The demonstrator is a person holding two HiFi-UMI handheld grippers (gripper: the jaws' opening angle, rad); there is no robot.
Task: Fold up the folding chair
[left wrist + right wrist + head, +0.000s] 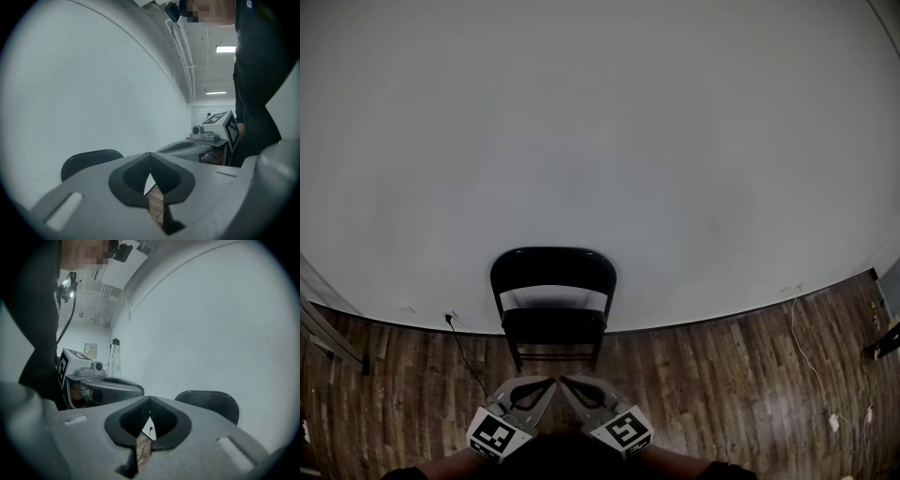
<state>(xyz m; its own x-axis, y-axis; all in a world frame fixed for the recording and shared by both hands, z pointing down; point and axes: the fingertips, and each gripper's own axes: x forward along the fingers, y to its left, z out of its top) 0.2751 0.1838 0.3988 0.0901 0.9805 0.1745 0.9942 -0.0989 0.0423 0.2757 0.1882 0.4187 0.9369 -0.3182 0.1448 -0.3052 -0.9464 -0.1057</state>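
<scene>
Here we are at the very start: the folding chair (553,298) stands open on the wood floor (712,375), its back against the white wall (600,141), dead ahead at twelve o'clock from the two grippers. The seat looks flat and level, the backrest upright, so by my reading nothing of the fold has been done yet. The left gripper (547,383) and the right gripper (566,383) hang low in the head view, tips almost meeting, short of the chair and touching no part of it. Both have their jaws pressed together with nothing between them. The left gripper view confirms it, with only a sliver of floor showing behind the closed pads and the chair off at ten o'clock. The right gripper view shows the same closed jaws, with the chair at two o'clock. A black cable (461,349) trails across the floor at ten o'clock of the grippers, and a white cable (811,361) runs at three o'clock, both clear of the chair legs. Everything is left to do: reach the chair, take hold of the seat or backrest, and swing the seat up until the frame closes flat.
</scene>
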